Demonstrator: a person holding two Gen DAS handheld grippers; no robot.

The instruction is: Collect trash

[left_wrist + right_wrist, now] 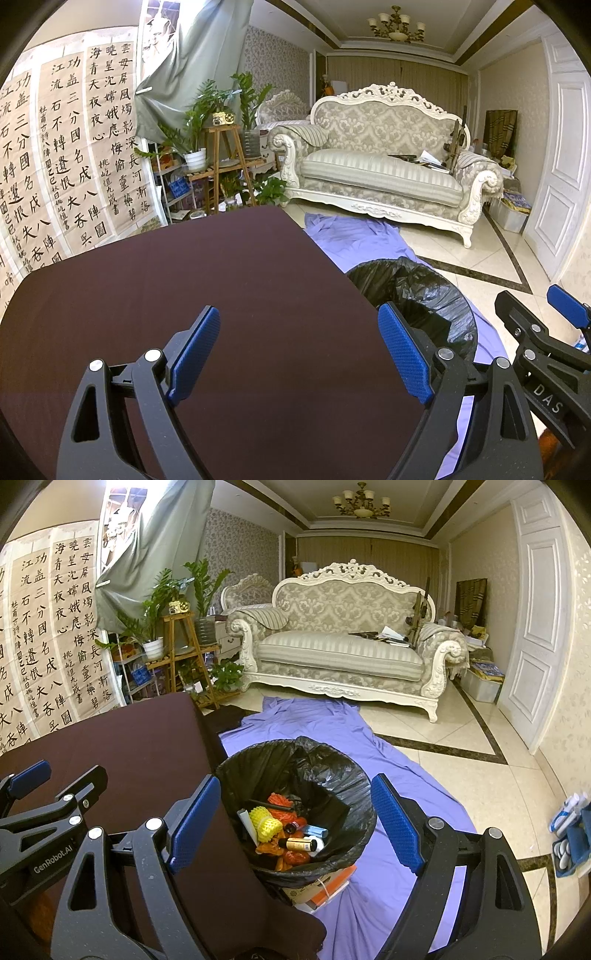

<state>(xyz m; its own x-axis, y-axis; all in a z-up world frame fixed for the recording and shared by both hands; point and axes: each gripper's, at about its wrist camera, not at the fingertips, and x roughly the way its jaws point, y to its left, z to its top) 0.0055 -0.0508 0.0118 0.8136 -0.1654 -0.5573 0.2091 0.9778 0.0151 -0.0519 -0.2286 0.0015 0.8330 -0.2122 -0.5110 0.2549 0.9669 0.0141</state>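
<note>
A trash bin lined with a black bag [325,775] stands on the floor beside the dark brown table [122,746]. Inside lie a yellow foam net [263,821], orange scraps [284,805], a small amber bottle [301,844] and other bits. My right gripper [295,823] is open and empty, above the bin's near rim. My left gripper [299,350] is open and empty, above the bare brown table [184,277]. The bin's bag [413,291] shows at the table's right edge. The right gripper's fingers [565,306] show at the far right there.
A purple sheet [369,738] covers the floor under the bin. Boxes [321,886] sit against the bin's base. A cream sofa [340,642] stands at the back, potted plants on a wooden stand [177,627] to its left, a white door [535,635] at right.
</note>
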